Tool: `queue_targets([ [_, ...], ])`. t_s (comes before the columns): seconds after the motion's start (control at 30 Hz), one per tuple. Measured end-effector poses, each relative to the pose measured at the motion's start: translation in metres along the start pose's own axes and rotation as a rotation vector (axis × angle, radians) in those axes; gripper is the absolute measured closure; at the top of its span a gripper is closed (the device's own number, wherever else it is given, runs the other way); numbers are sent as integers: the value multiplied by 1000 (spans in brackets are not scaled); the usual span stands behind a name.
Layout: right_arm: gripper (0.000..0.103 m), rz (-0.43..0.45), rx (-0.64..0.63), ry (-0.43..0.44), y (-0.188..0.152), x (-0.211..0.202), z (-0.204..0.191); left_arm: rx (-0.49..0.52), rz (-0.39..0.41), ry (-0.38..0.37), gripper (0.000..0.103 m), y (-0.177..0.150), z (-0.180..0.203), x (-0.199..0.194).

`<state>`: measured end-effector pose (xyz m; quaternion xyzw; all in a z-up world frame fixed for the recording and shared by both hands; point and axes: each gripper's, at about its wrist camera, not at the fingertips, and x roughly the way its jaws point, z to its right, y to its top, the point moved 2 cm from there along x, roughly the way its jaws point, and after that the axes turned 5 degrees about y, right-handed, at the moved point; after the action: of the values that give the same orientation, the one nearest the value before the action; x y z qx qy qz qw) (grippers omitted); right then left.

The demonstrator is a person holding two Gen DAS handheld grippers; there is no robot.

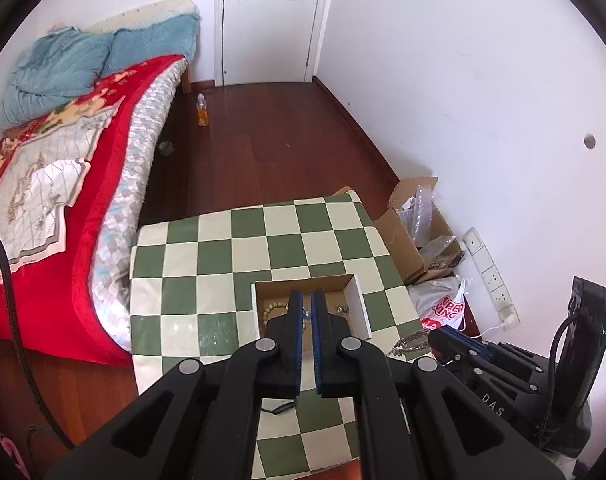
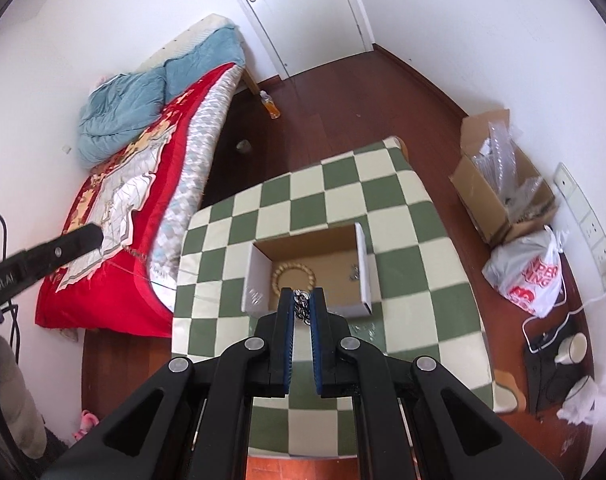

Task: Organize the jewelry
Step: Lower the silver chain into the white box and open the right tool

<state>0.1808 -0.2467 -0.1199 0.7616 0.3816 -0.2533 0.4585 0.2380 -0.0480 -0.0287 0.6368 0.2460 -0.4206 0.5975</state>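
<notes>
An open cardboard box [image 1: 361,304] [image 2: 365,268] stands on the green-and-cream checked table [image 1: 215,264] [image 2: 343,196]. Inside lie a wooden bead bracelet [image 1: 270,311] [image 2: 294,276] and a small metal piece [image 1: 343,309] [image 2: 355,272]. My left gripper [image 1: 307,297] [image 2: 97,236] hangs above the box, shut on a small clear bead [image 1: 307,314] of a thin necklace. A fine strand [image 2: 137,255] trails from it in the right wrist view. My right gripper [image 2: 301,293] [image 1: 435,336] is shut on a chunky silver chain [image 2: 301,306] [image 1: 413,345], near the box's front edge.
A bed with a red quilt [image 1: 83,216] [image 2: 115,216] borders the table's left side. On the floor to the right are a cardboard box of plastic wrap [image 1: 419,224] [image 2: 499,184], a white shopping bag [image 1: 443,312] [image 2: 527,276], a power strip [image 1: 491,276] and a cup [image 2: 575,346]. A black cord [image 1: 279,408] lies on the table.
</notes>
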Motion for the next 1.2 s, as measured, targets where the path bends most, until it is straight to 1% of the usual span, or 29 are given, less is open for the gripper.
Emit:
queue_targets([
  [0.13,95,-11,-17,-1,16,13,-7,-6,-49,1,101,8,-3,28],
  [0.23,95,-34,-20,-1,25,29,-8,-3,-87,19,101,9,-6,53],
  [0.3,95,-52,-24,-6,28,41,-8,-20,-119,22,101,10,-10,70],
  [0.4,95,-79,-18,-12,31,61,-3,-68,-184,-2,101,9,-18,99],
  [0.53,95,-122,-3,-23,32,89,6,-83,-230,14,101,4,-25,123],
  [0.73,95,-202,9,-38,30,131,22,-77,-286,52,101,-16,-32,146],
  [0.97,95,-297,43,-57,28,168,41,-81,-349,56,101,-45,-35,160],
  [1.03,95,-315,39,-66,27,174,43,-75,-374,75,99,-50,-35,167],
  [1.07,94,-323,34,-76,27,177,44,-73,-390,101,97,-52,-35,172],
  [1.13,94,-343,37,-96,27,181,46,-93,-405,112,97,-53,-38,179],
  [1.17,92,-354,44,-104,27,184,48,-104,-408,129,96,-52,-41,183],
  [1.2,79,-370,46,-105,27,186,49,-106,-409,143,96,-52,-42,186],
])
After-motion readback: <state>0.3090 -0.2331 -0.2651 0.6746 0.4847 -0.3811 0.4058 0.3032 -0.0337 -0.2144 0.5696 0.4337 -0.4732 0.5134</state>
